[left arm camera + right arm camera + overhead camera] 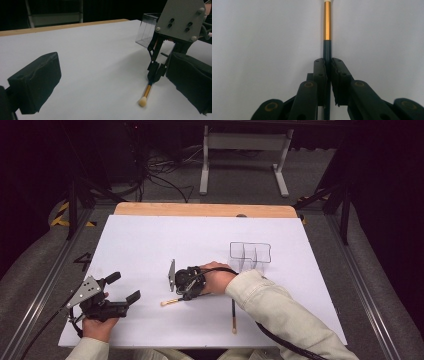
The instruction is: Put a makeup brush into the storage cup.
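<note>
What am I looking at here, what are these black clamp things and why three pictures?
A person sits at a white table holding a hand-operated clamp, called a gripper, in each hand. The high view looks down from above; the other two come from cameras riding on each gripper. The right gripper is shut on a thin brush with a dark handle, gold band and pale tip, which lies on the table. The left gripper rests near the table's edge, jaws open, holding nothing. A second brush lies near the sleeve, and a clear plastic compartment box stands farther back.
</note>
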